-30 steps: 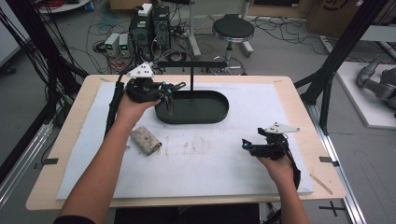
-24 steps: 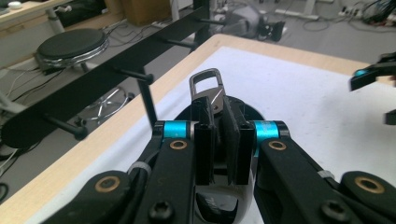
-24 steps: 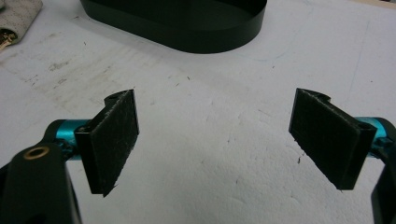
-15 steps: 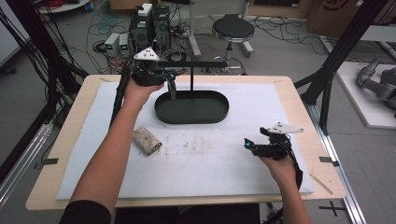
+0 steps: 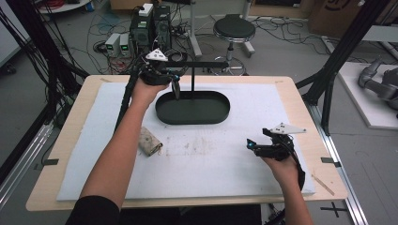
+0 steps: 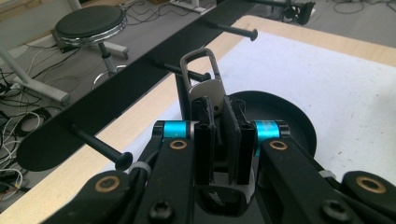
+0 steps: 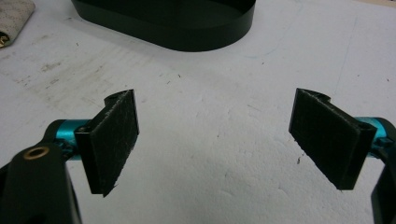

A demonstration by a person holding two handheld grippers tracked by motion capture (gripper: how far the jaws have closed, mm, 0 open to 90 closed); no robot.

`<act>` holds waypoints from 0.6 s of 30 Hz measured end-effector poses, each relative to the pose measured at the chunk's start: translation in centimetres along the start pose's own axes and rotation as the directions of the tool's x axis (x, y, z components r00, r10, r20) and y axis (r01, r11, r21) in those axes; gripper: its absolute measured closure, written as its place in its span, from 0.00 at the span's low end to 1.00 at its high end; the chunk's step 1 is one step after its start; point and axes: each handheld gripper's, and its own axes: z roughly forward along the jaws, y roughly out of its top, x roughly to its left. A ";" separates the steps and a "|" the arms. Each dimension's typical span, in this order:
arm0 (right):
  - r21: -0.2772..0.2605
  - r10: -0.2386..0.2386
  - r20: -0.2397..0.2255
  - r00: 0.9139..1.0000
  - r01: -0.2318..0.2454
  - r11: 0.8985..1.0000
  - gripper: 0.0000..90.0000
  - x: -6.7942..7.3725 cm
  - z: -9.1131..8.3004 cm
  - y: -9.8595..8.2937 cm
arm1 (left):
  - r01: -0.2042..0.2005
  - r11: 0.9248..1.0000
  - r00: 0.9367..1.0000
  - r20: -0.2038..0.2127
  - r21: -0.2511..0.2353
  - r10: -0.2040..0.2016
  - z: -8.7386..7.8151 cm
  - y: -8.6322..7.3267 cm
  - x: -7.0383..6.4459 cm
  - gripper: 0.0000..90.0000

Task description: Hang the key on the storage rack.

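A silver metal clip (image 6: pixel 203 77) with a wire loop on top is pinched between the pads of my shut left gripper (image 6: pixel 223 106). Its loop stands close in front of the middle peg (image 6: pixel 173 70) of a black bar (image 6: pixel 116 95). In the high view the left gripper (image 5: pixel 175 87) hovers over the left end of the stand's oval base (image 5: pixel 193 120), just under the bar (image 5: pixel 206 63), and the clip (image 5: pixel 177 90) hangs from it. My right gripper (image 5: pixel 249 145) rests low on the white mat, open, with nothing between its pads (image 7: pixel 114 140).
The bar sits on a thin post (image 5: pixel 192 77) and carries three pegs pointing toward me. A rolled beige cloth (image 5: pixel 149 142) lies on the white mat (image 5: pixel 225 187) left of centre. The oval base (image 7: pixel 177 32) lies ahead of the right gripper.
The left gripper has lifted from just above the oval base up to the bar and turned, still holding the clip. The right gripper has barely moved.
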 end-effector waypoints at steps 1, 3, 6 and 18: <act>0.000 0.000 -0.002 1.000 0.000 1.000 0.18 0.0 0.0 0.0 | -0.003 1.000 1.000 -0.003 0.005 0.003 0.1 -0.1 0.0 0.92; 0.002 0.000 -0.003 1.000 0.000 1.000 0.18 0.1 0.1 0.0 | -0.006 1.000 1.000 -0.003 0.011 0.006 0.3 -0.2 -0.1 0.92; 0.003 0.003 -0.005 1.000 -0.003 1.000 0.18 0.1 0.1 0.0 | -0.005 1.000 1.000 -0.003 0.015 0.005 0.4 -0.5 -0.3 0.92; 0.003 0.003 -0.005 1.000 -0.003 1.000 0.18 0.1 0.1 0.0 | -0.017 0.999 0.999 -0.033 0.040 0.018 1.6 -0.4 -0.7 0.92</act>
